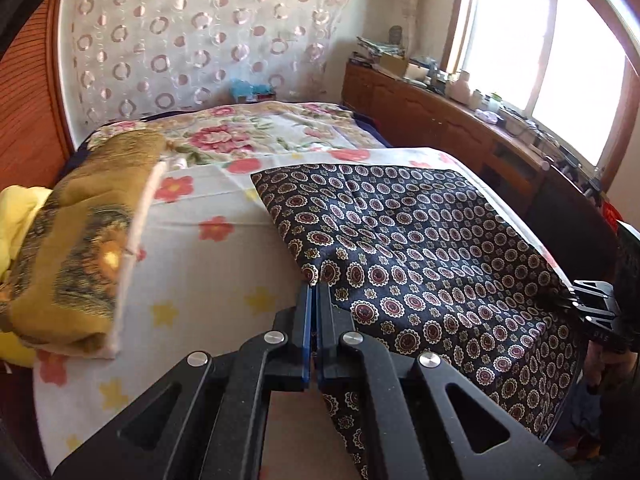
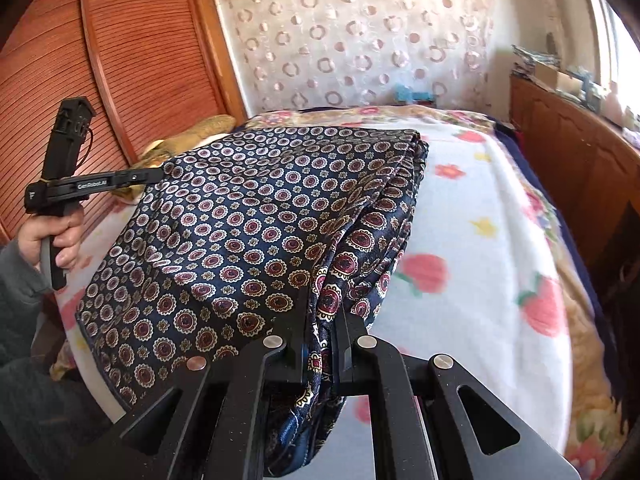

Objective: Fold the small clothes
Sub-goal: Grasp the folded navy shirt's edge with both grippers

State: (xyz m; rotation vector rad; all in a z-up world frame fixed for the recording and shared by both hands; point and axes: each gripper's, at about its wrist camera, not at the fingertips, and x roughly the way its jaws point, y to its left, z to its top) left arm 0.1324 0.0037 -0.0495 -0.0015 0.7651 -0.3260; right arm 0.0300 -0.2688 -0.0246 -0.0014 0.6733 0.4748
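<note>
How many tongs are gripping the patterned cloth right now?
2. The left tongs pinch one near corner of the dark navy medallion-print silky cloth on the bed; the right tongs clamp its bunched opposite corner.

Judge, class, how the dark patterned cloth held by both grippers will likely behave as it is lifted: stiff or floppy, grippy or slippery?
The patterned cloth probably flops: it sags and bunches into folds at the right gripper. Its sheen suggests a smooth, perhaps slippery weave, so it may slide on the flowered bedsheet. It looks thin and light where the left gripper pinches a corner.
</note>
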